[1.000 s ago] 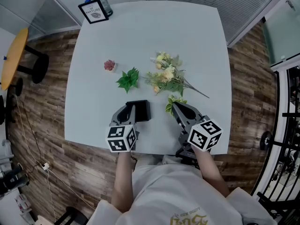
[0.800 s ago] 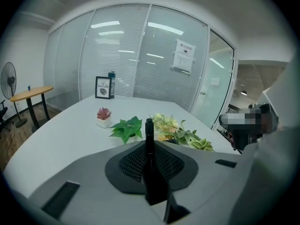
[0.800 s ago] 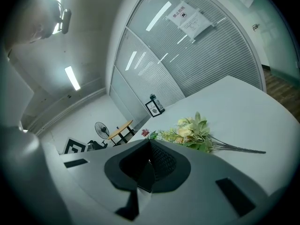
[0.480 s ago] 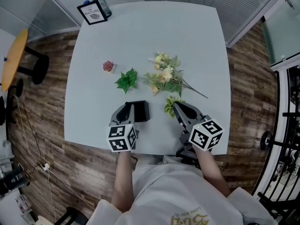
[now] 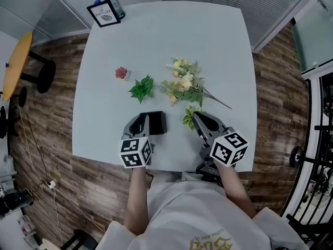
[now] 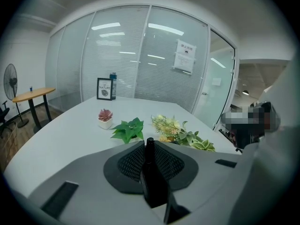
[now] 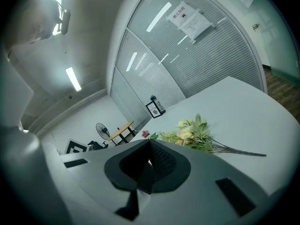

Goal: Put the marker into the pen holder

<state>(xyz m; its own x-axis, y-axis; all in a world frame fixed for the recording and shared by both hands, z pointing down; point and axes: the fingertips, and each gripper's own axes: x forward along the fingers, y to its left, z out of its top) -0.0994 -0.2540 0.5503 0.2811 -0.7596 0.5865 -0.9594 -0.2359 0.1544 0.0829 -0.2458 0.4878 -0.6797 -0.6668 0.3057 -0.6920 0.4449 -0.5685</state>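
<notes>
The fingers of the left gripper [image 6: 150, 143] are closed on a black marker [image 6: 152, 182], which is held along the jaws just left of the black pen holder [image 5: 157, 123]. The fingers of the right gripper [image 7: 149, 143] are pressed together with nothing between them, to the right of the pen holder beside a green sprig [image 5: 189, 116]. Far beyond the pen holder, at the corner of the white table [image 5: 218, 46], the word "NATURE" can be read on a framed card [image 5: 104, 13], while the print on the paper notice [image 6: 185, 55] on the glass wall cannot be made out.
</notes>
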